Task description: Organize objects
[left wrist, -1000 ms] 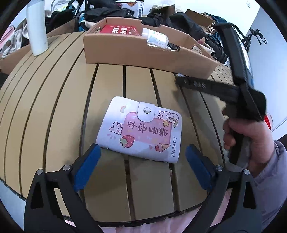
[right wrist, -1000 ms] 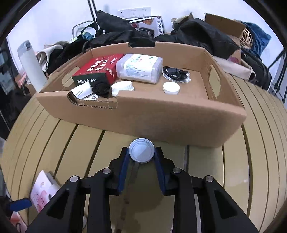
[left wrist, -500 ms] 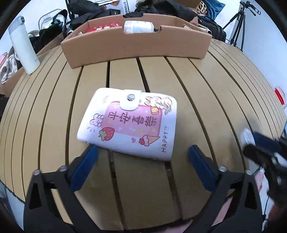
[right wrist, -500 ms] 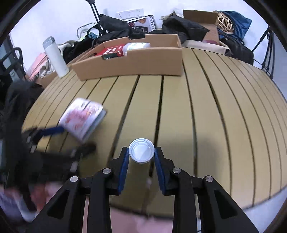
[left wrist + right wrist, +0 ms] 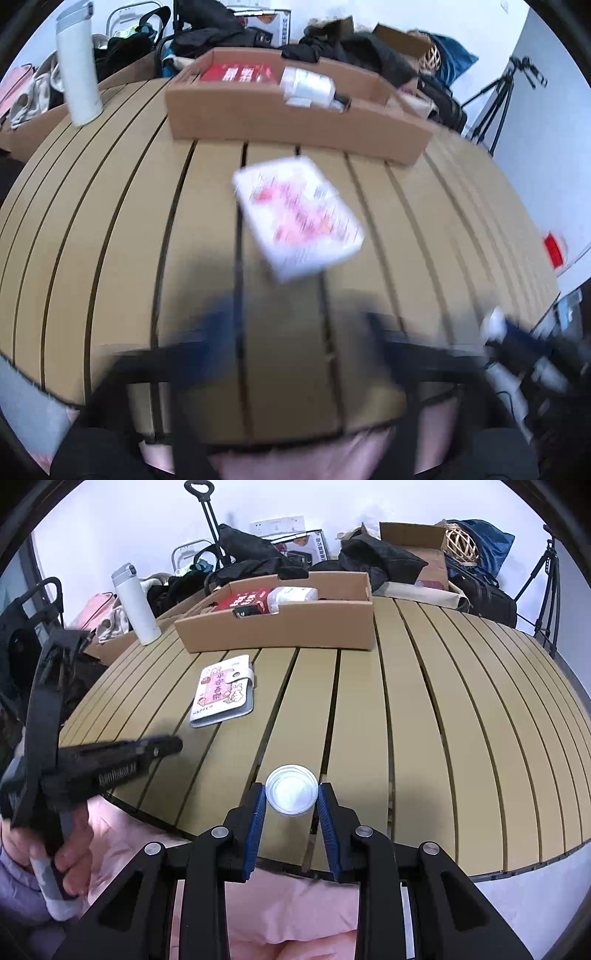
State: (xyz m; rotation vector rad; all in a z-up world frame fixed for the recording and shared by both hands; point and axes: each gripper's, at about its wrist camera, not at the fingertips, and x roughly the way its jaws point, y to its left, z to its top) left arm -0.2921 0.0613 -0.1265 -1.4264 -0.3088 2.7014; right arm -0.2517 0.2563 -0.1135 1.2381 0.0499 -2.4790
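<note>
A white and pink card wallet (image 5: 224, 691) lies flat on the slatted table, in front of the cardboard tray (image 5: 280, 633). It shows blurred in the left wrist view (image 5: 299, 216). My right gripper (image 5: 291, 805) is shut on a small white round lid (image 5: 291, 789), held above the table's near edge. My left gripper (image 5: 295, 332) is a dark blur with its jaws apart and nothing between them, short of the wallet. It also shows at the left of the right wrist view (image 5: 162, 746).
The tray (image 5: 295, 122) holds a red box (image 5: 243, 600), a white bottle (image 5: 293, 594) and small items. A white thermos (image 5: 136, 603) stands left of it. Bags and boxes crowd behind the table. A tripod (image 5: 546, 587) stands at the right.
Both grippers have pulled back toward the table's near edge. The right one carried the lid away from the tray. The left view is now smeared by motion and the wallet sits farther off.
</note>
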